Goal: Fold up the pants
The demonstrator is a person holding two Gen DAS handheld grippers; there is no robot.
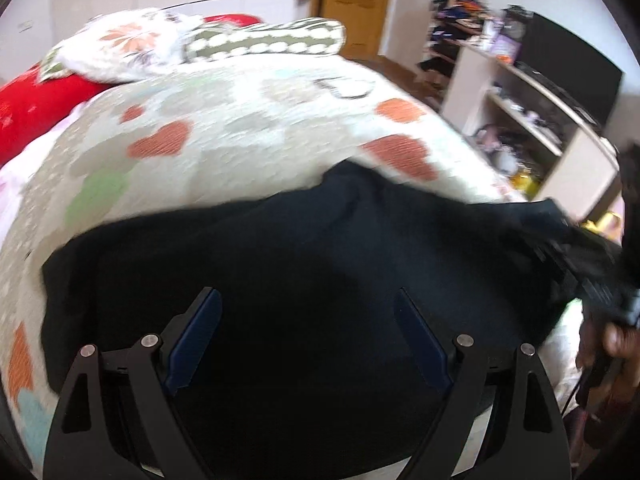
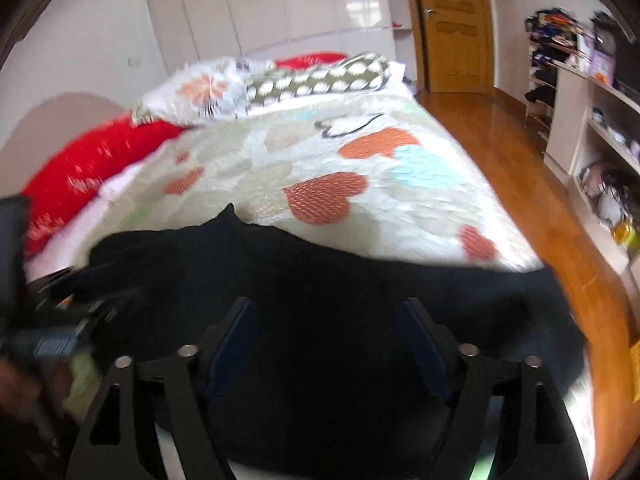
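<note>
The pants (image 2: 320, 320) are showing plain black. The bedspread (image 2: 360, 184) is wearing orange hearts with pale blue and green patches on cream. A red pillow (image 2: 92, 168) is lying beside an olive pillow (image 2: 320, 76) dotted white. The door (image 2: 456, 24) is glowing honey-brown.

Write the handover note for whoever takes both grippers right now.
Left gripper: open, nothing between its fingers, above the pants.
Right gripper: open, also empty, over the same cloth.
Pants: dark, lying bunched on the near part of the heart-patterned bedspread; in the right wrist view their right edge reaches the bed's edge.
Done: pants are on the bed; how far folded cannot be told, the cloth is too dark.
Left: flatten, fold, tidy.
</note>
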